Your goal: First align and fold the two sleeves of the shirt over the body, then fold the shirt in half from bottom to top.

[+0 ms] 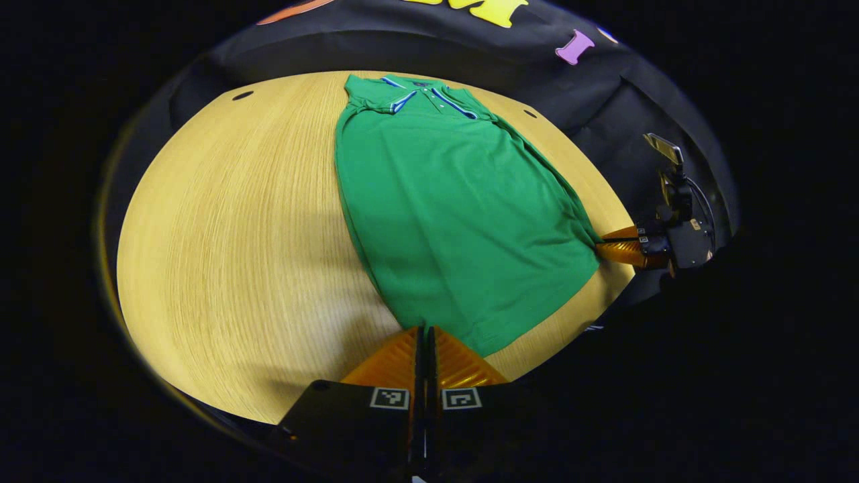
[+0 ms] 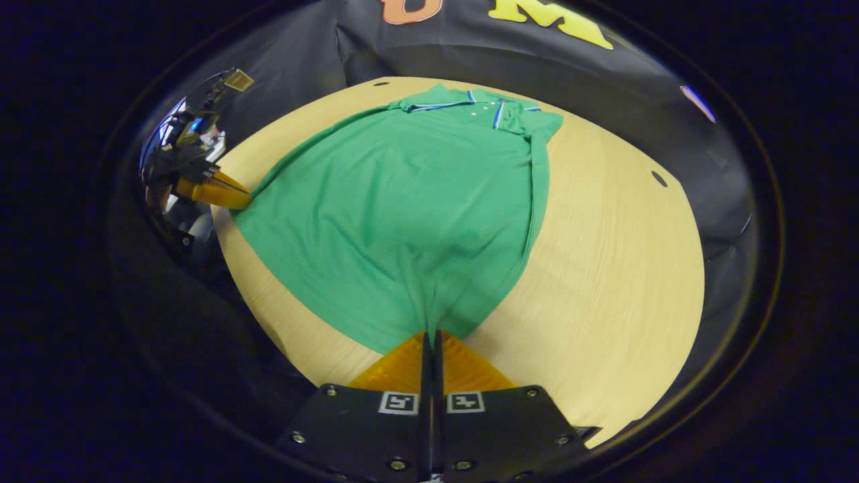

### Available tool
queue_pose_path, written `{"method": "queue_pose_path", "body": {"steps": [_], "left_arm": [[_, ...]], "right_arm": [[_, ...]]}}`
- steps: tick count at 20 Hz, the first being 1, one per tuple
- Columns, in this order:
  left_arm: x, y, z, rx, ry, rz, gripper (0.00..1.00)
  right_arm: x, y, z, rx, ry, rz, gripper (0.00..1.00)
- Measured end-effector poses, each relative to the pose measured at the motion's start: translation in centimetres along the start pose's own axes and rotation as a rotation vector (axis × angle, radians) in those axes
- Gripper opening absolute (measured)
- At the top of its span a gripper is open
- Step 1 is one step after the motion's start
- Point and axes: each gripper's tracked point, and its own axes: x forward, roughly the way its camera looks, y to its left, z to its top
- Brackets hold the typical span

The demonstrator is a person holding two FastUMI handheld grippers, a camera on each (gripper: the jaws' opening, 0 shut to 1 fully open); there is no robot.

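Observation:
A green polo shirt (image 1: 449, 201) (image 2: 402, 201) lies flat on the round wooden table (image 1: 235, 235) (image 2: 617, 268), collar (image 1: 429, 94) (image 2: 470, 100) at the far side and both sleeves folded in over the body. My left gripper (image 1: 425, 329) is shut on one bottom hem corner; the same gripper (image 2: 245, 199) appears at the left in the right gripper view, tips on that corner. My right gripper (image 2: 431, 333) is shut on the other hem corner, the cloth bunching into a ridge above it. Across the hem in the left gripper view, the right gripper (image 1: 600, 245) pinches its corner.
Bare wood lies beside the shirt on both sides. Small dark holes (image 1: 243, 95) (image 2: 659, 178) sit near the table's rim. The near table edge runs just under both grippers, and black cloth wall stands behind the table.

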Motion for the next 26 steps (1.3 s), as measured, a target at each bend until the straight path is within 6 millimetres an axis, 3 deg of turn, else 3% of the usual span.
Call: {"method": "queue_pose_path", "body": {"steps": [4,9,19,26], "left_arm": [[0.0,-0.1,0.9,-0.031,-0.003,0.001,0.04],[-1.4,-0.2,3.5,-0.07,-0.063,-0.013,0.04],[-4.2,-0.5,8.5,-0.06,-0.175,-0.04,0.04],[-5.6,-0.5,14.4,-0.038,-0.277,-0.05,0.03]], "right_arm": [[-0.3,-0.5,0.8,0.087,-0.01,0.044,0.01],[-2.2,-0.7,2.7,0.101,-0.057,0.067,0.01],[-5.1,-2.3,9.3,0.198,-0.187,0.111,0.01],[-6.9,-3.8,14.5,0.224,-0.267,0.111,0.01]]}}
